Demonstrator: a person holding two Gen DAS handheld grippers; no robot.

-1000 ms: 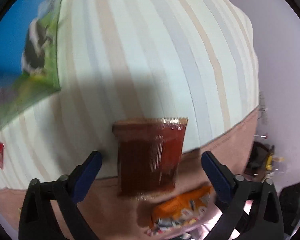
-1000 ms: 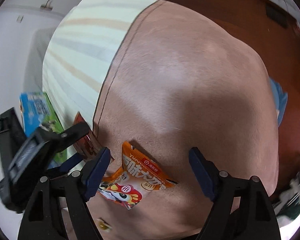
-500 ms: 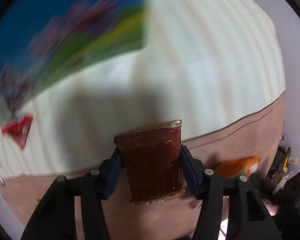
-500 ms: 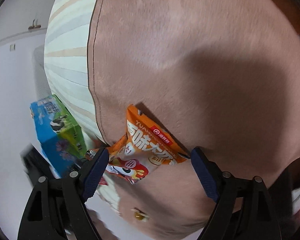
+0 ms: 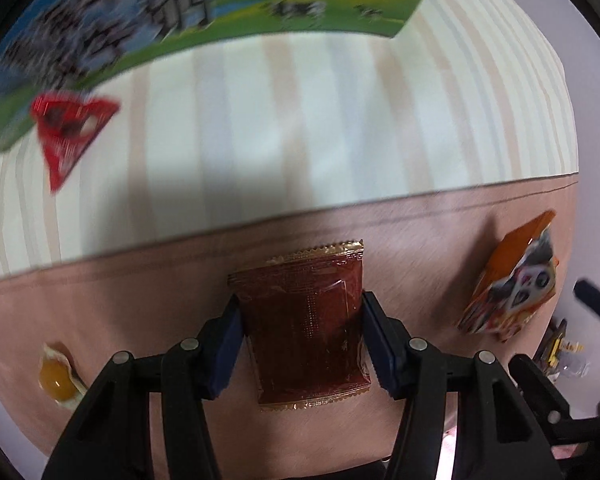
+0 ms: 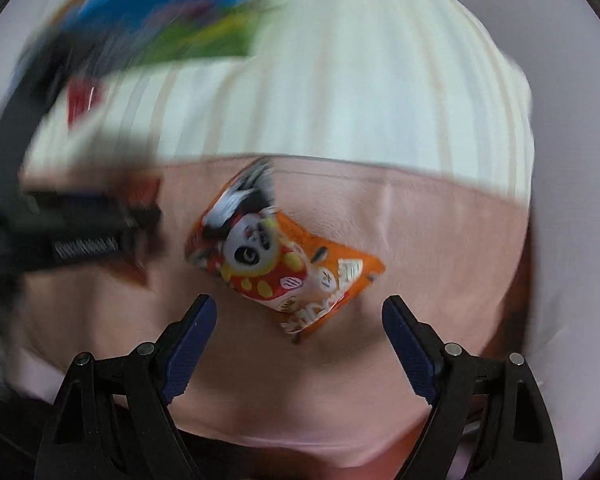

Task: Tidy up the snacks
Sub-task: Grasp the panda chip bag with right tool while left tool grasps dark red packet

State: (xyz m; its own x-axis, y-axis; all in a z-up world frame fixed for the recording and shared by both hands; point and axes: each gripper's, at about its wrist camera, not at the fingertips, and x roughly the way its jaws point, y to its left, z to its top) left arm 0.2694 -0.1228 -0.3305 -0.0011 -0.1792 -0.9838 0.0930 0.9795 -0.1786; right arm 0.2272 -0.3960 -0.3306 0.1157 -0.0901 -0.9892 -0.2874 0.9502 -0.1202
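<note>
The brown sachet (image 5: 306,328), clamped between the left gripper (image 5: 302,332) pads above the pink cloth (image 5: 140,280), should travel level toward the blue-green box (image 5: 220,8) at twelve o'clock, while the right gripper (image 6: 298,330), jaws spread, hovers over the orange panda packet (image 6: 276,256).

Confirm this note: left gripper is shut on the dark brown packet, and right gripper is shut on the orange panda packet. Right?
Half right. The right wrist view shows the right gripper open, the orange panda packet lying ahead of it untouched. The left gripper is indeed shut on the dark brown packet.
</note>
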